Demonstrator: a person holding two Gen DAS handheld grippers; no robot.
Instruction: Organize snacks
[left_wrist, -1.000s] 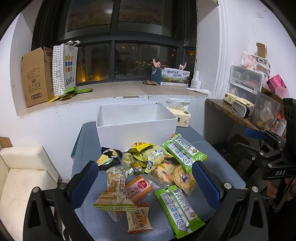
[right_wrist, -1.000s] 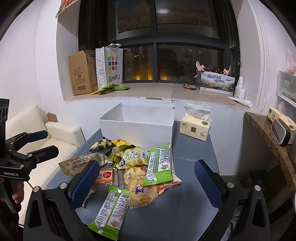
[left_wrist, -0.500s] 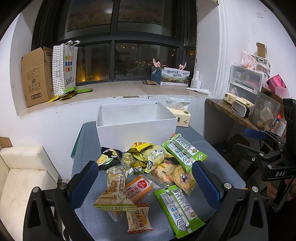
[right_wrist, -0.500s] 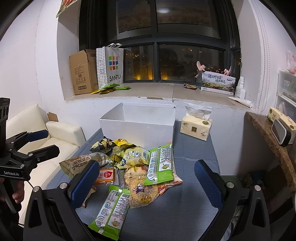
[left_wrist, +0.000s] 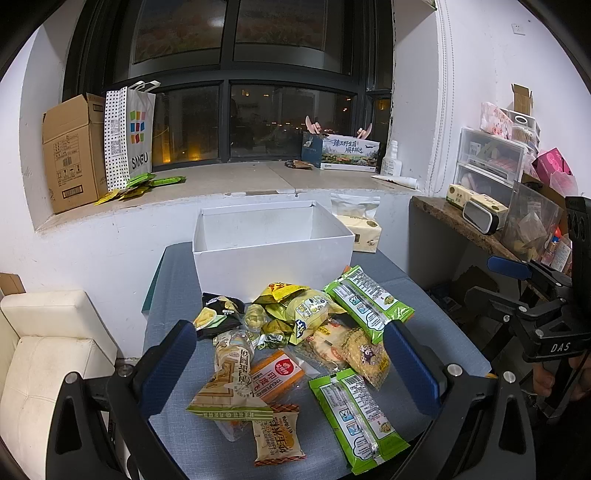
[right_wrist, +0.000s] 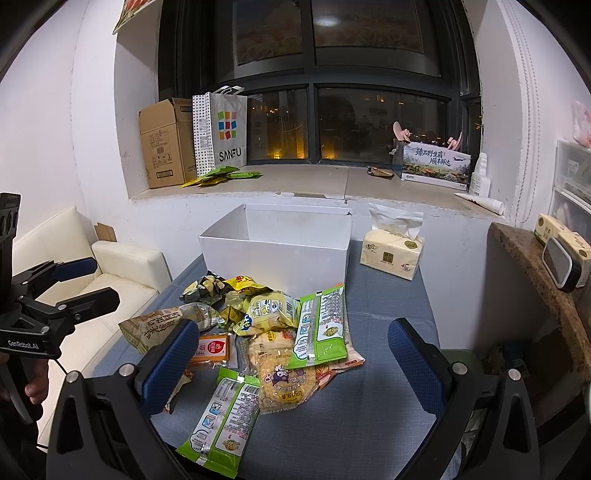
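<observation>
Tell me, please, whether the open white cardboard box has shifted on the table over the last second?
No. The open white cardboard box sits at the same spot against the stone window ledge behind it.

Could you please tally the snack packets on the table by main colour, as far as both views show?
Bright green long packets: 2
Yellow packets: 2, possibly more small ones tucked under the pile
Orange flat packet: 1
Black packet: 1
Beige or tan packets: 2
Clear cracker packets: 2
Total: about 10
</observation>
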